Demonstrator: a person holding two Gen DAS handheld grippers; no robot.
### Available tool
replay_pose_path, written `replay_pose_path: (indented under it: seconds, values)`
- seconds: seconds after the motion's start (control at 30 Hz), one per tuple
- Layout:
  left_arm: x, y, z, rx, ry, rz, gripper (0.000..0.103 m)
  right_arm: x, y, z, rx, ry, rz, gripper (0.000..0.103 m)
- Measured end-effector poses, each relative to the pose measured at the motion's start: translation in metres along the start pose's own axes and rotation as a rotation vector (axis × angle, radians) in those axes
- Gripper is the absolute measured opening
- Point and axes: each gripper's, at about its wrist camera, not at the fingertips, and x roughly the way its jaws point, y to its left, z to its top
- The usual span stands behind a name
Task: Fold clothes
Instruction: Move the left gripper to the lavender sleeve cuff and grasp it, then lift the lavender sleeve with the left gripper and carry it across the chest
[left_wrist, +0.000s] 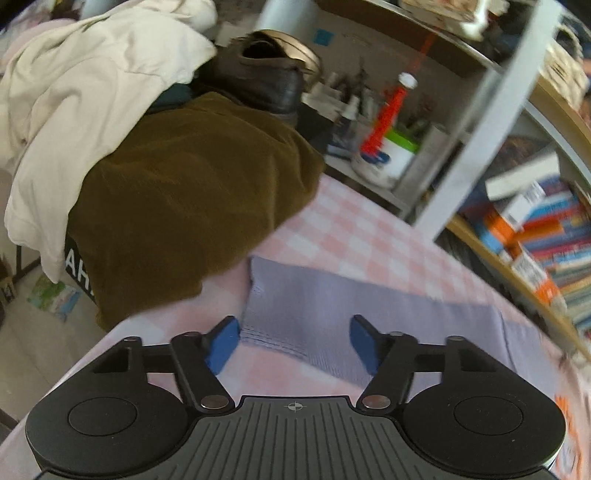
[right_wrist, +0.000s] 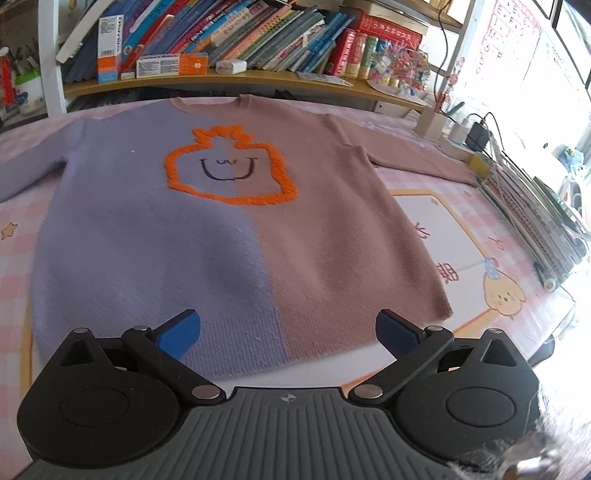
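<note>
A sweater (right_wrist: 236, 229), lilac on its left half and dusty pink on its right, lies flat and face up on the checked tablecloth (right_wrist: 436, 221). An orange outlined smiling figure (right_wrist: 231, 170) is on its chest. Both sleeves are spread out sideways. My right gripper (right_wrist: 288, 334) is open and empty, just above the sweater's bottom hem. In the left wrist view the lilac sleeve (left_wrist: 332, 302) lies flat, its cuff end between the blue pads of my left gripper (left_wrist: 295, 343), which is open and holds nothing.
A heap of other clothes, olive brown (left_wrist: 184, 206) and cream (left_wrist: 85, 99), sits at the table's left end with a dark shoe (left_wrist: 266, 81) behind. Bookshelves (right_wrist: 236, 40) line the back. Stacked books (right_wrist: 532, 214), a charger and a pen holder stand at the right edge.
</note>
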Motion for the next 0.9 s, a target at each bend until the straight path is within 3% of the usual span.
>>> replay_pose_path:
  seconds: [0.1, 0.3, 0.4, 0.5, 0.67, 0.8, 0.9]
  values:
    - [0.007, 0.0, 0.001, -0.072, 0.012, -0.059, 0.051, 0.0, -0.005, -0.002, 0.011, 0.013, -0.018, 0.102]
    - [0.013, -0.016, -0.012, -0.132, 0.064, -0.193, 0.051, -0.001, -0.008, -0.003, 0.018, 0.022, -0.031, 0.102]
    - [0.014, -0.02, -0.014, -0.136, 0.059, -0.194, 0.05, -0.002, -0.008, -0.004, 0.018, 0.021, -0.031, 0.102]
    - [0.015, -0.011, -0.01, -0.166, 0.045, -0.163, 0.037, -0.003, -0.009, -0.004, 0.022, 0.02, -0.033, 0.102]
    - [0.017, 0.001, 0.001, -0.214, 0.024, -0.092, 0.033, -0.003, -0.013, -0.005, 0.04, 0.02, -0.039, 0.102]
    - [0.023, 0.01, 0.003, -0.243, 0.03, -0.064, 0.003, -0.003, -0.013, -0.004, 0.042, 0.018, -0.035, 0.102]
    - [0.023, 0.013, 0.004, -0.246, 0.028, -0.077, 0.003, -0.002, -0.013, -0.004, 0.039, 0.013, -0.034, 0.102]
